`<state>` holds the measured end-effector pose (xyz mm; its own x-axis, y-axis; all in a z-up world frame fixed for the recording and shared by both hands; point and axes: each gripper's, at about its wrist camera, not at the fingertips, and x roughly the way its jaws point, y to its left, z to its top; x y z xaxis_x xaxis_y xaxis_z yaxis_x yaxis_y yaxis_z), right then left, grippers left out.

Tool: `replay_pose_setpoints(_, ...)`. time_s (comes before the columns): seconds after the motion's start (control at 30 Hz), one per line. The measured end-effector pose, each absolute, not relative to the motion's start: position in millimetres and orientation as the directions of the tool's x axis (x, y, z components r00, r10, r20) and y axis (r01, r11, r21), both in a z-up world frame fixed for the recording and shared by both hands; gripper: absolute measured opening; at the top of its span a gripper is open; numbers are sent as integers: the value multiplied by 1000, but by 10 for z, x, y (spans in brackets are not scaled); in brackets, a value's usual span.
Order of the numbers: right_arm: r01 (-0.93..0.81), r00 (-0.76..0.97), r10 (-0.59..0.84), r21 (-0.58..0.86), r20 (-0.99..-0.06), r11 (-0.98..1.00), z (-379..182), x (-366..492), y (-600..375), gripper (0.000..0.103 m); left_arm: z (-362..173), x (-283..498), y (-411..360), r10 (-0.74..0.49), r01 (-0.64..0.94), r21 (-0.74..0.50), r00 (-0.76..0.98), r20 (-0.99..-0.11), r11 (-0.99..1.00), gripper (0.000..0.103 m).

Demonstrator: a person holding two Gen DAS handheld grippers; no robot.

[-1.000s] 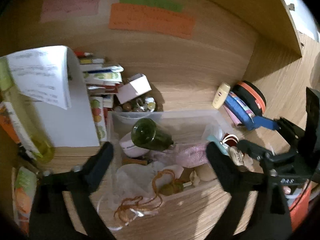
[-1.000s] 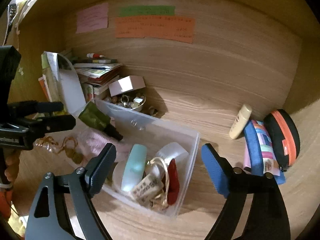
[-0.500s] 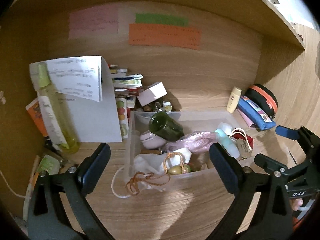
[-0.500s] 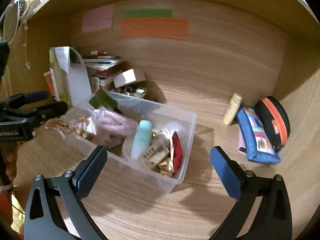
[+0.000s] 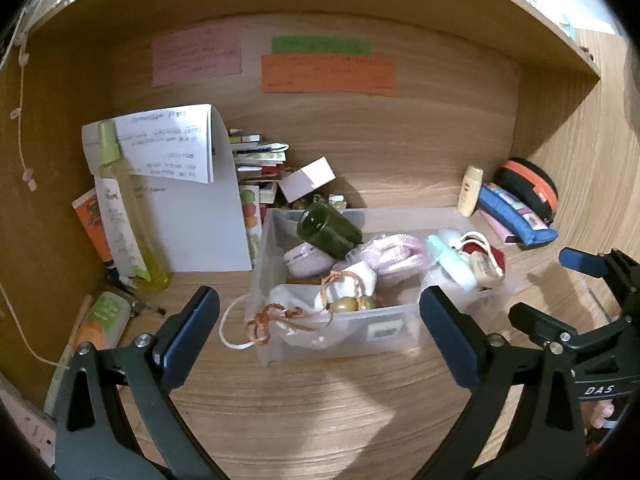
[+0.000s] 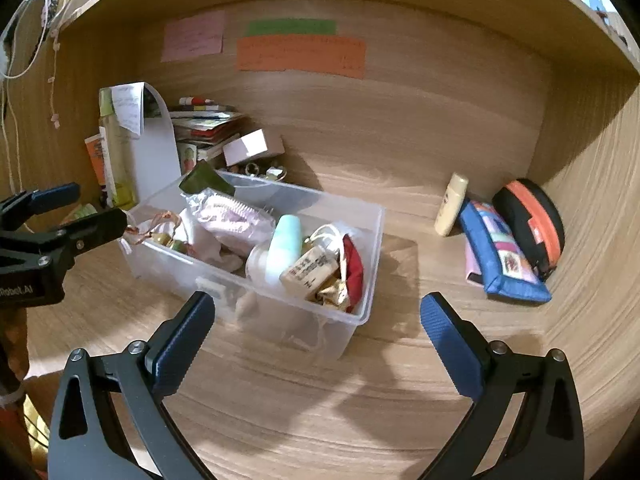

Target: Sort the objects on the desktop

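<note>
While both my grippers, the left (image 5: 319,312) and the right (image 6: 318,320), hung wide open and empty, the bin (image 6: 360,216) sat mid-desk, crammed full. I judged it best to pick one loose top item, like the mint bottle (image 6: 285,246), and close squarely across it.

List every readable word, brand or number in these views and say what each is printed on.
"DAS": on the right claw body, seen from the left wrist.
"Robot.AI", start cut off: on the left claw body, seen from the right wrist.
Wall notes, folded sheet, wooden tag, spray bottle: writing too small or blurred to read.
</note>
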<state>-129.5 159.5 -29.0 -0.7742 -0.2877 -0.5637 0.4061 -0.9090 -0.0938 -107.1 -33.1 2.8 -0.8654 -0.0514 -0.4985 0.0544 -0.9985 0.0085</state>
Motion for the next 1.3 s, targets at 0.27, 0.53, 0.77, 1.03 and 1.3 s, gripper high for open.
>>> replay_pose_setpoints(0.27, 390, -769, -287, -64, -571, -919, -331, -1302, 1642, 103, -26, -1046, -321, -35, 39, 1, -867, -496, -999, 101)
replay_pose_setpoints(0.53, 382, -762, -304, -19, -572, -924, -353, -1290, 1702, 103, -67, -1071, -315, -7, 24, -26, -857, -515, -999, 101)
replay_pose_setpoints(0.77, 389, -755, -305, -23, -581, -921, -387, -1291, 1684, 103, -98, -1099, -307, -7, 25, -26, -850, -527, -999, 101)
replay_pose_setpoints(1.03, 397, -742, -315, -8, -592, -918, -387, -1330, 1684, 103, -112, -1118, -308, 1, 17, -30, -844, -536, -999, 101)
replay_pose_setpoints(1.3, 390, -741, -312, -4, -595, -921, -394, -1334, 1718, 103, -110, -1132, -329, 5, 20, -40, -844, -537, -999, 101)
